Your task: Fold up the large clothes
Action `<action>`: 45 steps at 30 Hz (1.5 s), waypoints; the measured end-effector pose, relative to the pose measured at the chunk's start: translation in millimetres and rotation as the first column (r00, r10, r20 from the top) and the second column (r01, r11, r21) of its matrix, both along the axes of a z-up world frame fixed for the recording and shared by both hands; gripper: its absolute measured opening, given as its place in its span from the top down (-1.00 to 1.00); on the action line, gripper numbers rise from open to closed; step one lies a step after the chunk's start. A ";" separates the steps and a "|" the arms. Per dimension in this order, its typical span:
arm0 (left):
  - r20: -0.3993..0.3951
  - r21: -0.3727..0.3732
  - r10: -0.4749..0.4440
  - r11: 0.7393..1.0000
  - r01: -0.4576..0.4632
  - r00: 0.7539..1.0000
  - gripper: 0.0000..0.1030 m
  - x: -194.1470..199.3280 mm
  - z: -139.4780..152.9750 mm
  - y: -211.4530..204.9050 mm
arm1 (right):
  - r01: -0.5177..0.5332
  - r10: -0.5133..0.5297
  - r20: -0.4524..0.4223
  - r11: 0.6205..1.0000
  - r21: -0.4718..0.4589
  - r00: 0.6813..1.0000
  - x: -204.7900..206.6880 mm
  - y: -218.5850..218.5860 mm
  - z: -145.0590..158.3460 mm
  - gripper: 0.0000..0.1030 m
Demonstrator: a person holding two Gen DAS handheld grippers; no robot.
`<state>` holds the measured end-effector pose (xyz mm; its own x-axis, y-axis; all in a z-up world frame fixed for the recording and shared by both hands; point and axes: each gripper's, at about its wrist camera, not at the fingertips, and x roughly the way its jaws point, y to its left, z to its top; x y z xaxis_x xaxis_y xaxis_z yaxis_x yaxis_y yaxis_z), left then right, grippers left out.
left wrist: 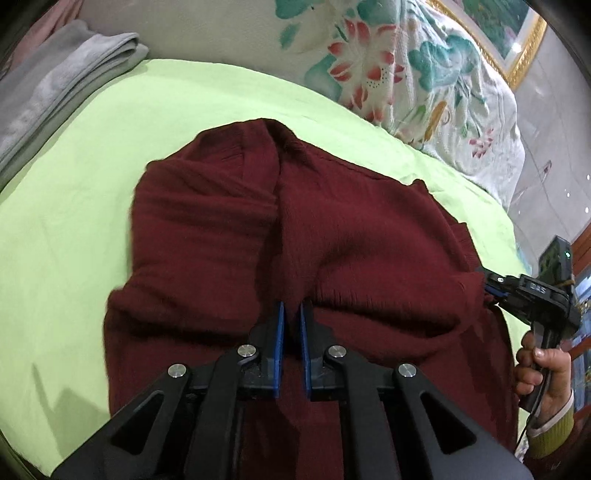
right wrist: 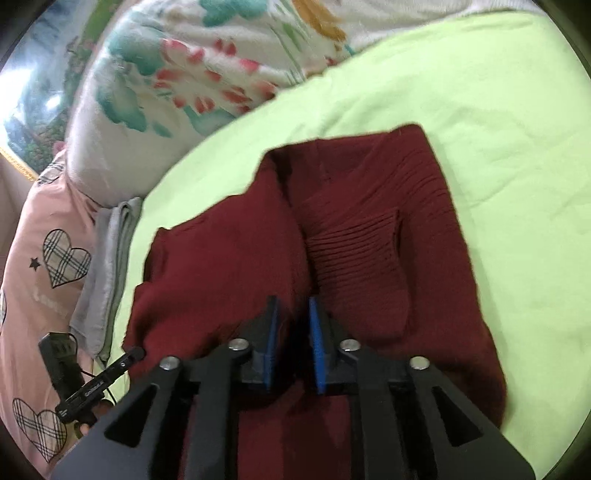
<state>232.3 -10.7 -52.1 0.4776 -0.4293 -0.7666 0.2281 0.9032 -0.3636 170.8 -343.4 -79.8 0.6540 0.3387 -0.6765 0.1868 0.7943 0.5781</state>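
A dark red knit sweater (left wrist: pixel 332 229) lies bunched on a light green bed sheet (left wrist: pixel 92 192). My left gripper (left wrist: pixel 293 308) is shut on a fold of the sweater at its near edge, the cloth pinched between the blue pads. My right gripper (right wrist: pixel 293 304) is shut on another part of the sweater (right wrist: pixel 236 258) near its ribbed hem. The right gripper also shows in the left wrist view (left wrist: pixel 489 290), gripping the sweater's right edge, with a hand on its handle.
A floral quilt (left wrist: pixel 406 74) is heaped at the far side of the bed. A folded grey garment (left wrist: pixel 55 85) lies at the far left. A pink pillow with plaid hearts (right wrist: pixel 48 258) and a framed picture (left wrist: pixel 517 33) border the bed.
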 end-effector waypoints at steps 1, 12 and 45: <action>-0.003 -0.008 0.005 1.000 -0.005 1.000 0.83 -5.2 0.8 3.2 | 0.001 -0.001 0.008 1.000 -0.003 1.000 -6.4 2.0 4.4 0.55; -0.011 -0.016 0.083 0.996 -0.083 0.996 0.58 -99.1 12.5 67.3 | 0.054 -0.055 0.024 0.998 0.023 0.998 -107.1 10.3 16.6 0.23; -0.134 -0.127 -0.114 0.987 0.097 0.984 -0.09 -215.5 -20.6 92.4 | -0.143 0.155 -0.050 0.970 0.197 0.987 -219.6 8.6 -20.9 -0.15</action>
<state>16.9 81.7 -72.7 0.3155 -0.5643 -0.7629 0.2588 0.8247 -0.5029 -48.8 -334.8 -100.6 0.5432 0.5571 -0.6282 0.1166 0.6909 0.7135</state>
